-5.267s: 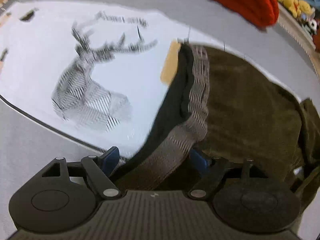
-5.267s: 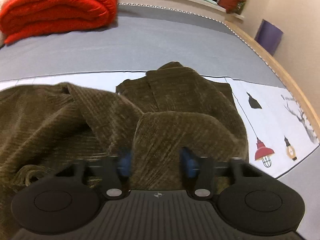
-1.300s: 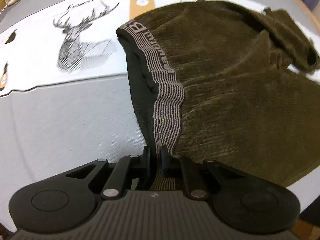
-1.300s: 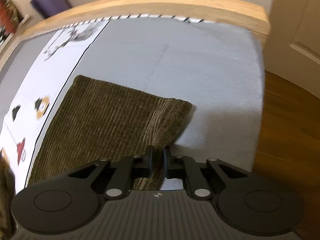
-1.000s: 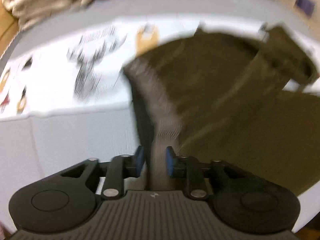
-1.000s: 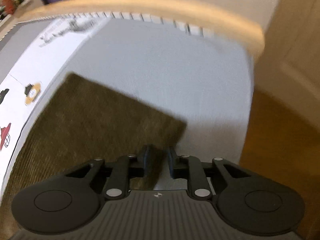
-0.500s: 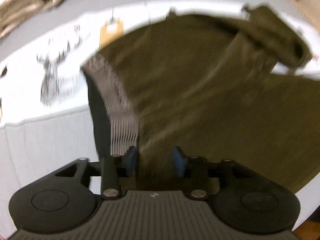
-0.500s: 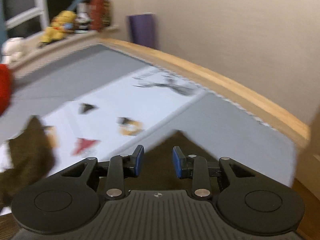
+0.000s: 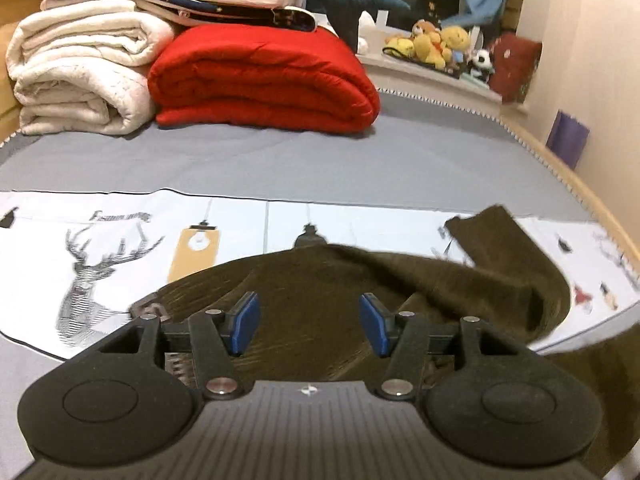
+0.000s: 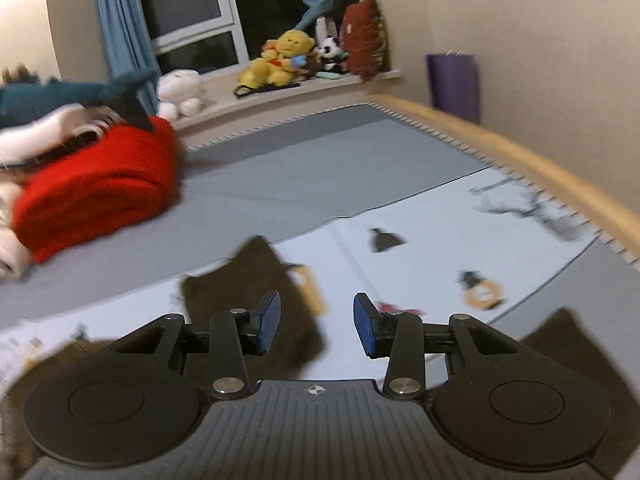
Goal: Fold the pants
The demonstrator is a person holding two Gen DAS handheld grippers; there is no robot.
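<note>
We let go: left gripper (image 9: 308, 322) and right gripper (image 10: 316, 328) now spread, empty | pants (image 9: 360, 280) lie rumpled on the bed (image 9: 280, 160) | fold not started.

Our left gripper (image 9: 308, 322) sits low in the middle of its picture, and its two blue pads (image 9: 243, 322) are spread far apart with nothing pinched between them. Our right gripper (image 10: 316, 328) also sits low in the middle of its picture, and its blue pads (image 10: 267, 326) are apart too, a bit less wide, and they hold nothing. In both pictures the black arms of the fingers reach up from the round black knobs at the bottom left and bottom right, and both grippers point forward and look nearly level.
</note>
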